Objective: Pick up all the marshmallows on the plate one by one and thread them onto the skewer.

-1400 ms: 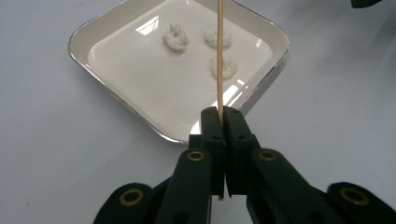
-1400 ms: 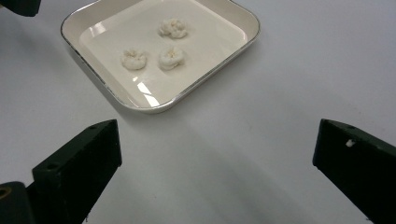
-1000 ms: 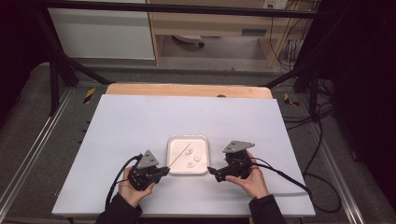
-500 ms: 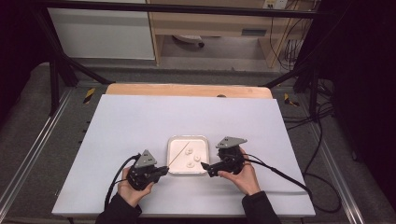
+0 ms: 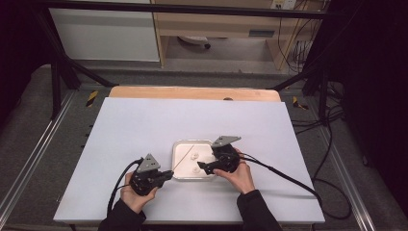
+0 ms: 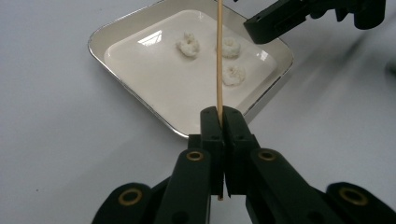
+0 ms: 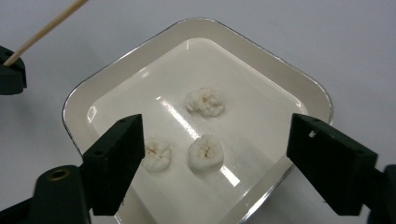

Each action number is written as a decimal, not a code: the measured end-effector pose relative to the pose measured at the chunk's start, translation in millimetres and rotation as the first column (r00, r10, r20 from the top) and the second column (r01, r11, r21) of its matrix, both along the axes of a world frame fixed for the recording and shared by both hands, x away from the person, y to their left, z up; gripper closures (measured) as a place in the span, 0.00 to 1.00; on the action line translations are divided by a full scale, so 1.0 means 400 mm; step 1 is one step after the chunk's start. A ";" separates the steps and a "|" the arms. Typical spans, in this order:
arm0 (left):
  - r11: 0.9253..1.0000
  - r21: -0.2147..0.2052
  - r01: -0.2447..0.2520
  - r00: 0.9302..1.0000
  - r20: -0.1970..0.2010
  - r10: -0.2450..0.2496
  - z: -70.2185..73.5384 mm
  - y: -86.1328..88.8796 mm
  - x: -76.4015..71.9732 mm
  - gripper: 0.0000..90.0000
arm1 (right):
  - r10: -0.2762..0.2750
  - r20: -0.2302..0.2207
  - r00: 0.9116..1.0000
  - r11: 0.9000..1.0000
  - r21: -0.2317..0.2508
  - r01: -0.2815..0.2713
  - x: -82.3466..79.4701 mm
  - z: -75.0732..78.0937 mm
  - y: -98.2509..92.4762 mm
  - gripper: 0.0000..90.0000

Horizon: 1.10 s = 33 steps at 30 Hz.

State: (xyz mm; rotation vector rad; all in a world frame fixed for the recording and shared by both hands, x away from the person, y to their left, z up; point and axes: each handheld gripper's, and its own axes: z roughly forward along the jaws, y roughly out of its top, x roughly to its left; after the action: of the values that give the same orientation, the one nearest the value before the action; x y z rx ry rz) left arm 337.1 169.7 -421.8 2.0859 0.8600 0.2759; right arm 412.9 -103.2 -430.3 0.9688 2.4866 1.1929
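I am holding my left gripper (image 5: 166, 174) over the white table (image 5: 144, 125), near its front edge. Its two black jaws are squeezing tight on a thin wooden stick (image 6: 219, 56). The stick is pointing away from me and reaching over the square white tray with a shiny rim (image 6: 135, 88). The tray is sitting on the table near the front edge, just right of my left gripper. Three small white puffy lumps (image 7: 205, 101) are lying inside the tray, close together. None of them is touching the stick or a jaw. My right gripper (image 5: 202, 168) is hanging over the right side of the tray. Its jaws are standing apart and have just been closing a bit. Nothing is pressed between them; two lumps are lying below the gap.
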 end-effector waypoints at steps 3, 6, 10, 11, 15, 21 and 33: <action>1.000 -0.001 0.002 1.000 0.000 -0.002 0.000 -0.001 0.000 0.98 | 0.013 -0.001 1.000 1.000 -0.010 -0.013 0.008 -0.013 0.005 0.35; 1.000 -0.002 0.003 1.000 0.004 -0.003 0.000 -0.003 -0.002 0.98 | 0.020 -0.011 1.000 1.000 -0.012 -0.020 0.011 -0.023 0.010 0.43; 1.000 -0.002 0.002 1.000 0.002 -0.002 0.000 -0.002 -0.001 0.98 | 0.043 -0.008 0.999 0.998 -0.037 -0.043 0.010 -0.036 0.012 0.56; 1.000 -0.002 0.002 1.000 0.002 -0.002 0.000 -0.002 -0.001 0.98 | 0.045 -0.006 0.999 0.998 -0.038 -0.045 0.008 -0.038 0.014 0.59; 1.000 -0.003 0.008 1.000 0.003 -0.008 0.000 -0.006 -0.004 0.98 | 0.052 -0.003 0.999 0.998 -0.041 -0.052 0.008 -0.044 0.016 0.63; 1.000 -0.002 0.007 1.000 0.005 -0.007 -0.001 -0.007 -0.004 0.98 | 0.058 0.021 0.998 0.996 -0.062 -0.056 0.002 -0.053 0.019 0.71; 1.000 -0.015 0.007 1.000 0.021 -0.007 0.003 -0.007 -0.010 0.98 | 0.037 0.017 0.999 0.999 0.017 -0.038 -0.002 -0.029 0.004 0.77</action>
State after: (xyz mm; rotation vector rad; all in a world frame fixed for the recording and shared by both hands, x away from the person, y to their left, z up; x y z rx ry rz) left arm 333.2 166.9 -420.7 2.0686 0.8397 0.2856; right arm 412.3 -101.7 -441.9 0.9160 2.4960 1.2301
